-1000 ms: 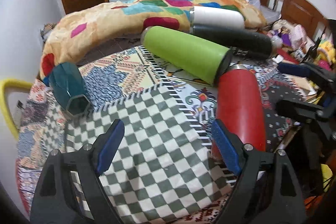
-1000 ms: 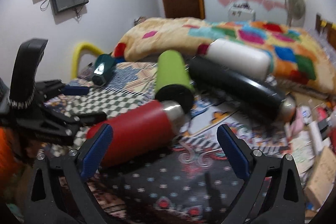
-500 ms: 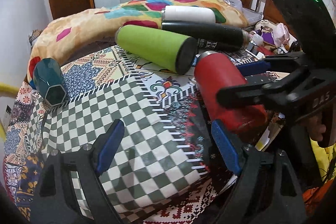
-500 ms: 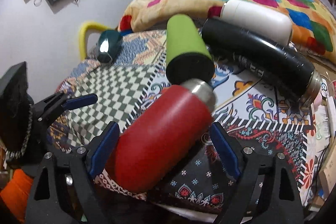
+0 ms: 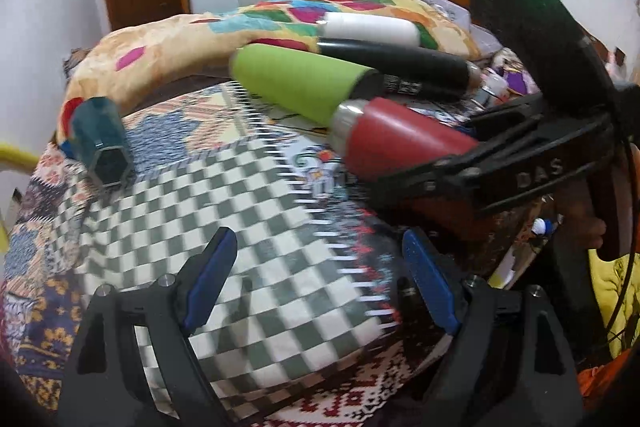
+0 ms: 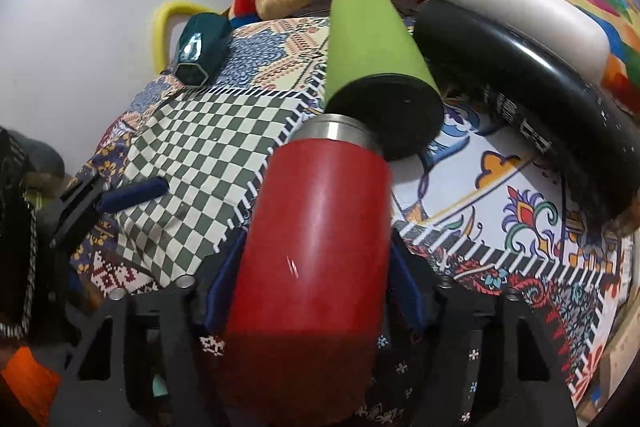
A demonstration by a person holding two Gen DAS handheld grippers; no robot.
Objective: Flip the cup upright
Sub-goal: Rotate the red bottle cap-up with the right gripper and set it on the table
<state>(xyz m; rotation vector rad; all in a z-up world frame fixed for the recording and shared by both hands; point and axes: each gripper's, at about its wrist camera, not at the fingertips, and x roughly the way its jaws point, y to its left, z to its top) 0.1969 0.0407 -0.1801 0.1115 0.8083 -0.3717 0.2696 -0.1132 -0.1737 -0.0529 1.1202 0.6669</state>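
Note:
A red cup (image 6: 316,247) with a steel rim lies on its side on the patterned cloth, rim pointing away from me. My right gripper (image 6: 316,267) is shut on its body, one blue pad on each side. In the left wrist view the red cup (image 5: 396,139) shows at the right, held by the black right gripper. My left gripper (image 5: 320,283) is open and empty over the checked cloth (image 5: 224,227), to the left of the cup.
A green cup (image 6: 372,55), a black bottle (image 6: 520,75) and a white bottle (image 6: 532,11) lie on their sides behind the red cup. A teal hexagonal cup (image 6: 200,51) lies at the far left. A colourful blanket (image 5: 180,39) runs along the back.
My right gripper has moved in around the red cup and shut on it. The cup's rim end has lifted a little. The left gripper has shifted slightly and stays open.

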